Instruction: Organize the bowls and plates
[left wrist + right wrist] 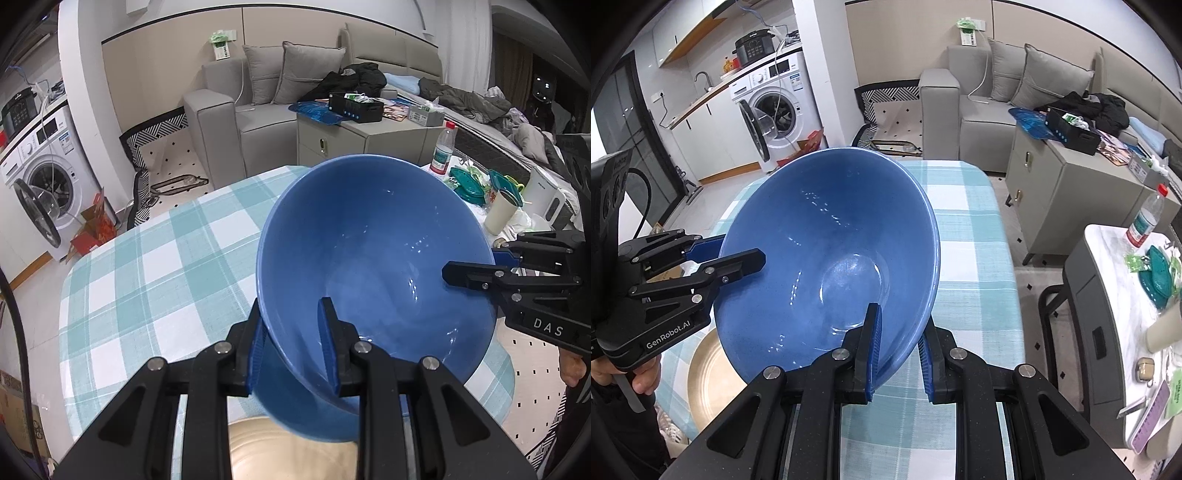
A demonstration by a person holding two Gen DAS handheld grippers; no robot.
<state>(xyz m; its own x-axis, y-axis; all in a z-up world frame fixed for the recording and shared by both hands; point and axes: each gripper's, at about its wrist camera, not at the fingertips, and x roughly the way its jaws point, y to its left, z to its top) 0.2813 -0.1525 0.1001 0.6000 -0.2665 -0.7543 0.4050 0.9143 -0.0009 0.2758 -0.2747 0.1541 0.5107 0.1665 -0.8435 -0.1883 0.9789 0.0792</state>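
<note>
Two grippers held one large glossy blue ceramic bowl above the worktop, which was covered with a teal-and-white checked cloth. The left gripper pinched the bowl's near rim, one blue pad inside the wall and the other outside. The right gripper pinched the rim at another spot in the same way, its inner finger lying against the bowl's inside. In each wrist view the other gripper showed at the side, clamped on the rim. The bowl was tilted, its opening turned toward the cameras. Under it, at the worktop's near edge, lay a round beige plate with a ridged rim, partly hidden by the bowl.
</note>
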